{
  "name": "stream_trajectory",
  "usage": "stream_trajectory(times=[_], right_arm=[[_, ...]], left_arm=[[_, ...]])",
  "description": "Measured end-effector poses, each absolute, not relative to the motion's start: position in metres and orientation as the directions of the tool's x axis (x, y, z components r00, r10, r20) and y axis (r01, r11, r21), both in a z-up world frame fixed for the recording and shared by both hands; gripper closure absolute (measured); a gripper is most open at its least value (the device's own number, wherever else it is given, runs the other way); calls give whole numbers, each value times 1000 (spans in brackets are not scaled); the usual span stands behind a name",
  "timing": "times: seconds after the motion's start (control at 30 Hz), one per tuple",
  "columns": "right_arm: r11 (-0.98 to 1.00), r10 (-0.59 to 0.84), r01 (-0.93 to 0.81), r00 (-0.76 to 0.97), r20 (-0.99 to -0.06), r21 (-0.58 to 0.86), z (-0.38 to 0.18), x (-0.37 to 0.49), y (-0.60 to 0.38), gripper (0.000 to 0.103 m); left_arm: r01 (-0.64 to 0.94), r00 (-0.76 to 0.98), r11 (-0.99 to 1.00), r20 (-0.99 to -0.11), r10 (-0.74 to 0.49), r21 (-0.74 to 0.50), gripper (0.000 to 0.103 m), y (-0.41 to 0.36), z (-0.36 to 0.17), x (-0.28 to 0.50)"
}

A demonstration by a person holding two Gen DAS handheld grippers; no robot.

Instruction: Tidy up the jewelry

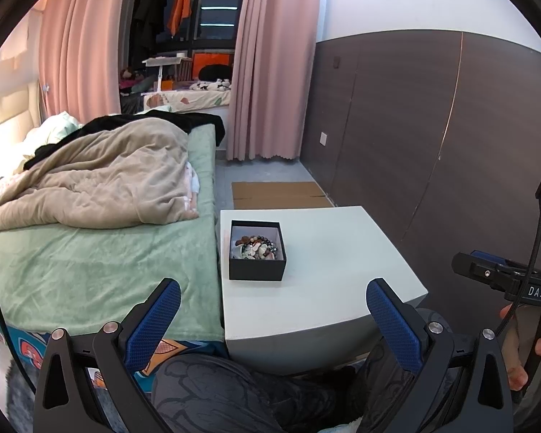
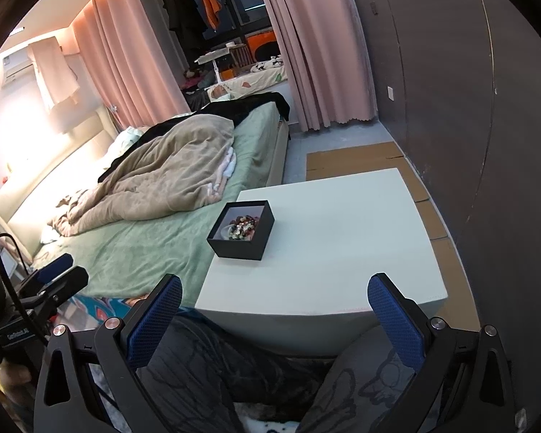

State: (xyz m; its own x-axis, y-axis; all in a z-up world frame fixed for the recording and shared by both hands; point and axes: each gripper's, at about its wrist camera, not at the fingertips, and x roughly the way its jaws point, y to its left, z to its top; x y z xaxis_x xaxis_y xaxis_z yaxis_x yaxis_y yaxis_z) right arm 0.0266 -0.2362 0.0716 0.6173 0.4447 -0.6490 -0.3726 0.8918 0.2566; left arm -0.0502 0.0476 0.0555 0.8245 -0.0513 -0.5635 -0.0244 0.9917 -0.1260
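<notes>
I hold both tools back from the white surface point(image 1: 324, 252), over my knees. My left hand-held gripper point(image 1: 273, 319) has its blue pads spread wide with nothing between them, and my right hand-held gripper point(image 2: 275, 315) stands the same: apart and empty.

The black box point(image 1: 257, 269) sits lidless on the surface, near the edge that runs along the bed point(image 1: 101, 263). The jewelry point(image 1: 258, 245) lies heaped inside it: beaded bracelets, brownish, dark and pale pieces all mixed. No piece shows on the surface outside the box.

As I judge it, this fits two stages. Either the pieces have been gathered into the box and the job is near its close, or the heap waits to be sorted out. The pictures do not settle which, so I name no move that only one would need. Whichever it is, any reach toward the box would call for coming in from above, since its walls stand higher than the heap, and for a narrow, careful pinch, because beaded strands tangle and may drag their neighbours along.

Hard to make out: how many pieces there are, and whether any are knotted together. The near inner wall hides part of the box's floor. No lid is in view. My right tool shows only at the left view's edge.
</notes>
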Motion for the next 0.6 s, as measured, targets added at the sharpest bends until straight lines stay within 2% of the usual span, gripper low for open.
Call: stream_trajectory(times=[0.6], right_arm=[[895, 437, -370, 622, -650, 248, 75, 26, -236, 0]], left_arm=[[-10, 823, 993, -565, -57, -115, 0, 46, 58, -51]])
